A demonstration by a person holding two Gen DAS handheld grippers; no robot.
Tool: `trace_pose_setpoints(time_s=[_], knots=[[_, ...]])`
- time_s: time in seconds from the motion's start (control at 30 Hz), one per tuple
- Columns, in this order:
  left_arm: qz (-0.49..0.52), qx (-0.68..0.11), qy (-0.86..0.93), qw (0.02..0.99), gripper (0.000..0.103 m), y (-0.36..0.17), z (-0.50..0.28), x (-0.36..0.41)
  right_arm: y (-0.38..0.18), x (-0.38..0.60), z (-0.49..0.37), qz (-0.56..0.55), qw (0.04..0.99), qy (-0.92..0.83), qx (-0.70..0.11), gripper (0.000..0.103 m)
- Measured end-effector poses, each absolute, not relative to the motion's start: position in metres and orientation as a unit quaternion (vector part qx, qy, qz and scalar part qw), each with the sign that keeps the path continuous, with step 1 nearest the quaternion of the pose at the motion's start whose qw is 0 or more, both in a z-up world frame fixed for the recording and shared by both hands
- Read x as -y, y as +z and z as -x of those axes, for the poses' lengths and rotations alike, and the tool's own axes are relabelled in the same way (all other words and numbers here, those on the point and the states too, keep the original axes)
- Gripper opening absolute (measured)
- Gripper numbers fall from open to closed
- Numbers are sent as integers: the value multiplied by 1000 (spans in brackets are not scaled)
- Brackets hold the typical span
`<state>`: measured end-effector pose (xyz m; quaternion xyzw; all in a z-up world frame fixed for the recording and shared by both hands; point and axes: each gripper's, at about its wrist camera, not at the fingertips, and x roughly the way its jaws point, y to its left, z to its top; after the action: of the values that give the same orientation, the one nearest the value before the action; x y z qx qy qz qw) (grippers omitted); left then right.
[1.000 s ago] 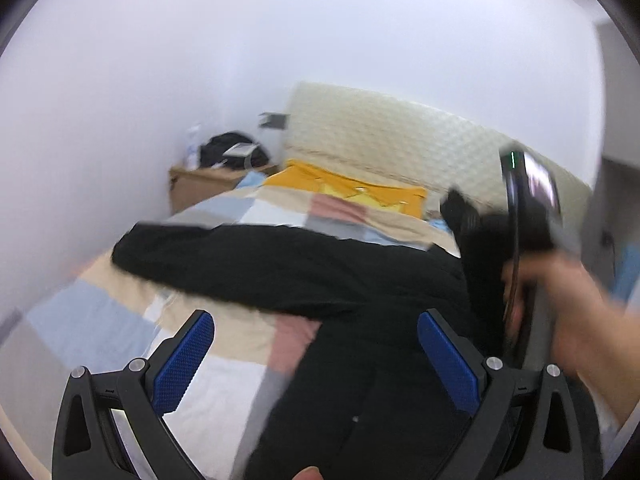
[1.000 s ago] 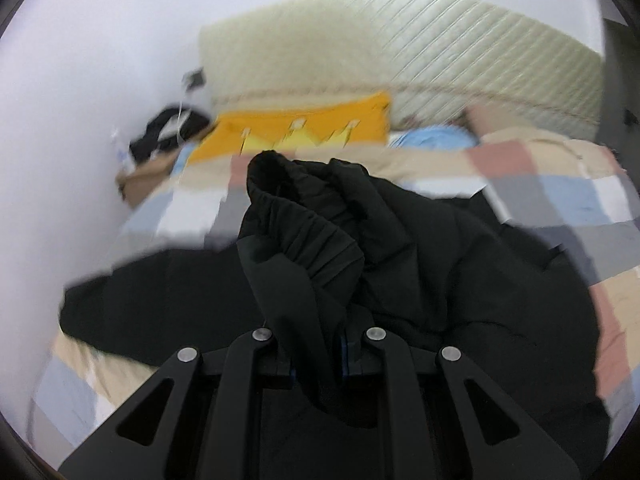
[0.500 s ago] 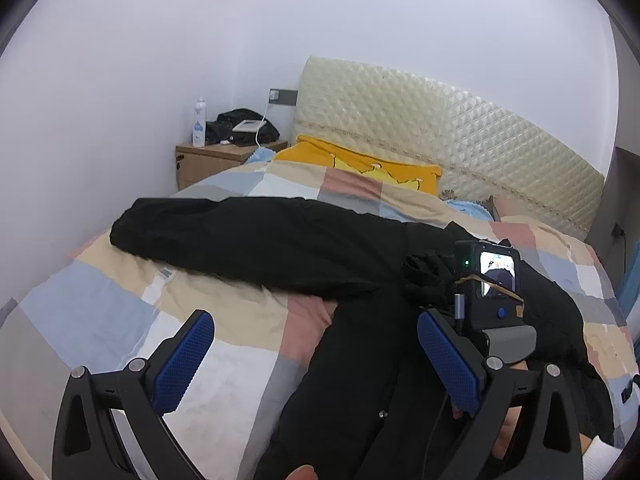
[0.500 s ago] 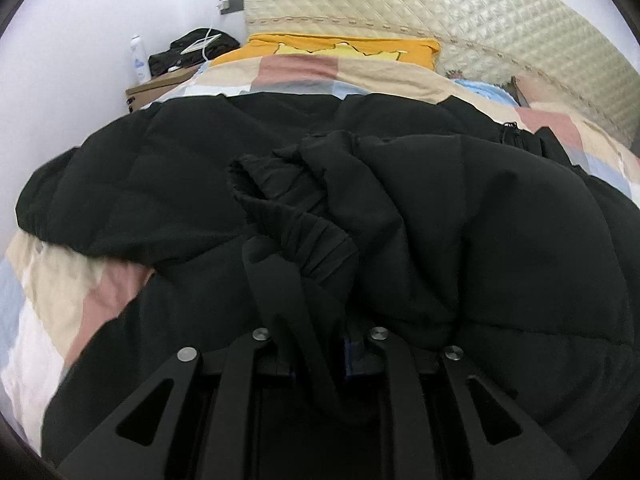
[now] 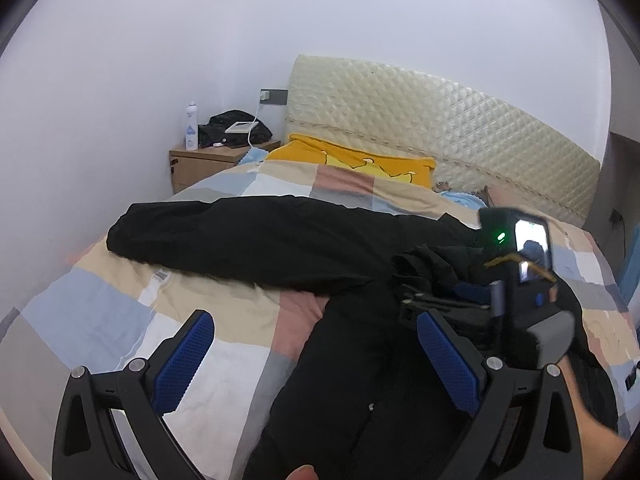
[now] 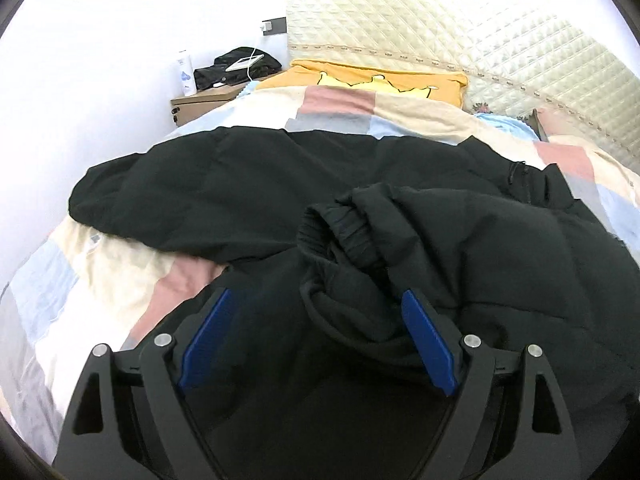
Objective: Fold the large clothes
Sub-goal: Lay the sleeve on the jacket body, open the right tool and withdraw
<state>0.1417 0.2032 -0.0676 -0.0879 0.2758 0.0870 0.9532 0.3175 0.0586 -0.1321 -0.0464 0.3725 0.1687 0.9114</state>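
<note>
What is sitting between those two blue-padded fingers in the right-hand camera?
In the right wrist view, the black puffy jacket's elastic sleeve cuff lies loose between the open right gripper's fingers.

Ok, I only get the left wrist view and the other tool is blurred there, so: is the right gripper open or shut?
Observer: Open; the right gripper's blue pads stand wide apart.
Operator: And the sleeve?
Observer: The black padded jacket's sleeve is folded across its body; the elastic cuff lies just ahead of the gripper, ungripped.
Operator: Anything between the pads?
Observer: A bunched sleeve fold lies between them; contact with the right pad I cannot tell.
</note>
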Motion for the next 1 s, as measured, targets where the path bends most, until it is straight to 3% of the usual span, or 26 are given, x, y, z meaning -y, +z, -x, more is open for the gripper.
trace_pose_setpoints(time_s=[0.5,1.0], knots=[[59,-277,59,957,103,-43,-122,-157,-43,73,-256,25,952,71,-296,86],[60,-255,10,965,103,-15,-80,-102,-22,149,-154,5,962,59,-268,86]])
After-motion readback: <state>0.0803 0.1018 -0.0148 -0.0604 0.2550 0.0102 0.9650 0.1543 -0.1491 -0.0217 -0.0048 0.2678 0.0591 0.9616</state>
